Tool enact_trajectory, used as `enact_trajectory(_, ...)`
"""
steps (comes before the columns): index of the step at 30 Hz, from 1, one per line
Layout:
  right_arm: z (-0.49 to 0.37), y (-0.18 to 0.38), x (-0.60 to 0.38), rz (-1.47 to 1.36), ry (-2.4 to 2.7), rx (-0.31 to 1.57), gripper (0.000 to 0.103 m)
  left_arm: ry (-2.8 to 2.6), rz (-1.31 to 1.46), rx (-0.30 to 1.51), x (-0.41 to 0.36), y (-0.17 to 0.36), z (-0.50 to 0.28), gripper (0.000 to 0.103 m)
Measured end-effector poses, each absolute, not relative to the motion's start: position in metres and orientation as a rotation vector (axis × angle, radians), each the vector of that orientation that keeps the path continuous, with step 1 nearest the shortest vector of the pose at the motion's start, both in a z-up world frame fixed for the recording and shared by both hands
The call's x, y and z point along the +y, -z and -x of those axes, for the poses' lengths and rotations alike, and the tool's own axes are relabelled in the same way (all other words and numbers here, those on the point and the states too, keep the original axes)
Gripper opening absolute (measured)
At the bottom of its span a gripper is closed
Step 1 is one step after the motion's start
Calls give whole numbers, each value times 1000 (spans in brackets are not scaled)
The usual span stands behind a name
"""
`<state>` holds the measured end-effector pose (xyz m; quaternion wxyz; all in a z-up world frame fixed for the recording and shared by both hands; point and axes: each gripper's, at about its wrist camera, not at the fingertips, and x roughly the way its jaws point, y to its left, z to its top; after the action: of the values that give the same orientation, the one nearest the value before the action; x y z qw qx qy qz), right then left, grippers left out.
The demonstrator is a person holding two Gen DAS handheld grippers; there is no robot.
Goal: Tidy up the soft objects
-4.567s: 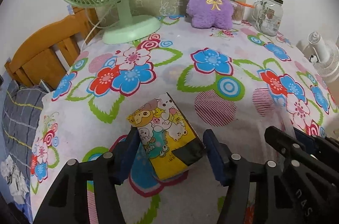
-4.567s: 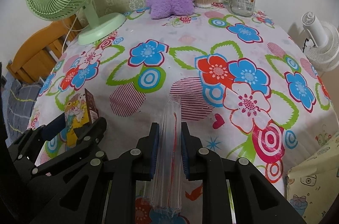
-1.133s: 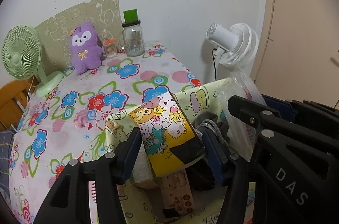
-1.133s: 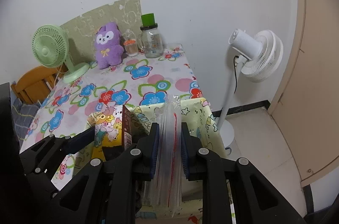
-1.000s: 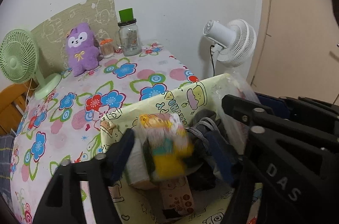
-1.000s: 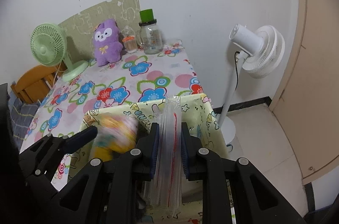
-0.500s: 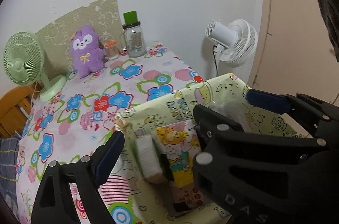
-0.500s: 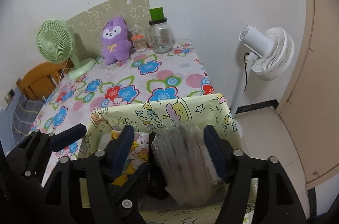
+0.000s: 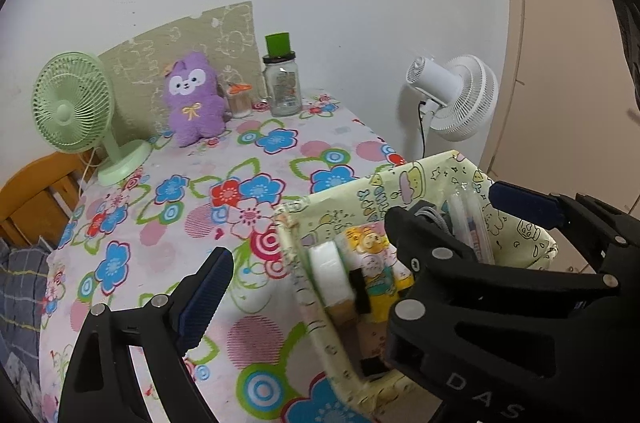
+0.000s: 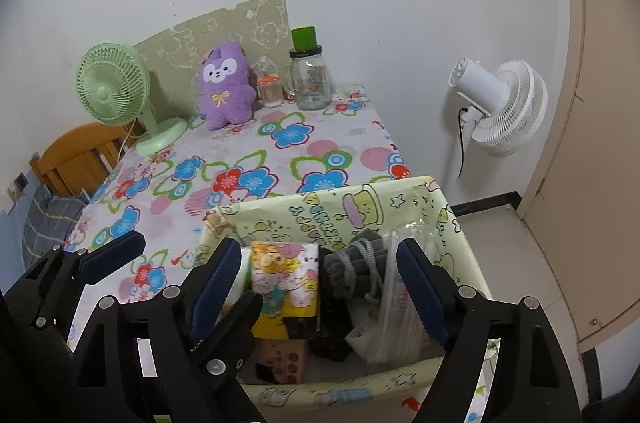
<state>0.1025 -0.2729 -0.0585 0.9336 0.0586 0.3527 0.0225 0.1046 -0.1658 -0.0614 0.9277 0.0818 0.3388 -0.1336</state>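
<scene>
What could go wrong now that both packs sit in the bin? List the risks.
The left gripper and right gripper, jaws just opened and empty, hang close together; they could knock each other. The clear bag leans upright against the bin wall and might slump. The bin sits at the table edge; a bump could tip it.

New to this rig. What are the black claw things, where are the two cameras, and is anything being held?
No robot here: a person holds a black two-finger clamp in each hand, with a fisheye camera on each looking along its fingers. One picture is from the left gripper, the other from the right gripper. Both grippers have just been opening and now hold nothing. Below them, on the flowered tablecloth, stands a pale yellow cartoon-print fabric bin. Inside it are a yellow cartoon tissue pack, a clear plastic bag bundle and grey knitted fabric. At the back: purple plush toy, green desk fan, glass jar.
</scene>
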Motion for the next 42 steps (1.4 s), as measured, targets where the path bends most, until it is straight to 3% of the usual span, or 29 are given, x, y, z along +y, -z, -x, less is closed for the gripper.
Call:
enact_trajectory(19,-59,21,-210,-97,-50,610,95,201,-108,600,-81,30,-64,103)
enact_trajectory(42,-19,-23,-164,-60,-68,488,100,45,-15,482,21,-5,-21,103)
